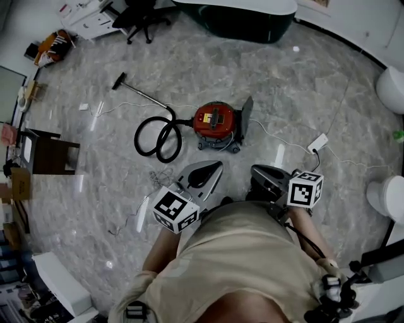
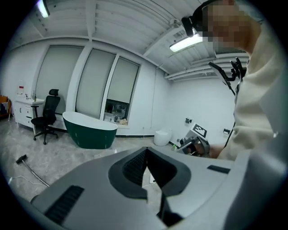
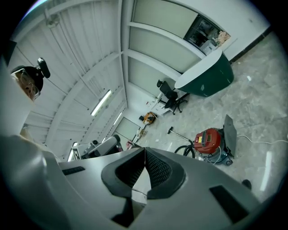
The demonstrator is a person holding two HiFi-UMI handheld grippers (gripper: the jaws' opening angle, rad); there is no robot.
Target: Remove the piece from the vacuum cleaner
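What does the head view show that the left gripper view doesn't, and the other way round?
Only the head view: the red vacuum cleaner with its coiled black hose on the floor. Only the left gripper view: the ceiling light and tall windows. Both: the green bathtub and black office chair.

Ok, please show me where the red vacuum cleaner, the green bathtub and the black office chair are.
red vacuum cleaner (image 1: 214, 120), head view, on its red top.
green bathtub (image 2: 90, 134), left gripper view, on its green side wall.
black office chair (image 2: 50, 107), left gripper view, on its backrest.
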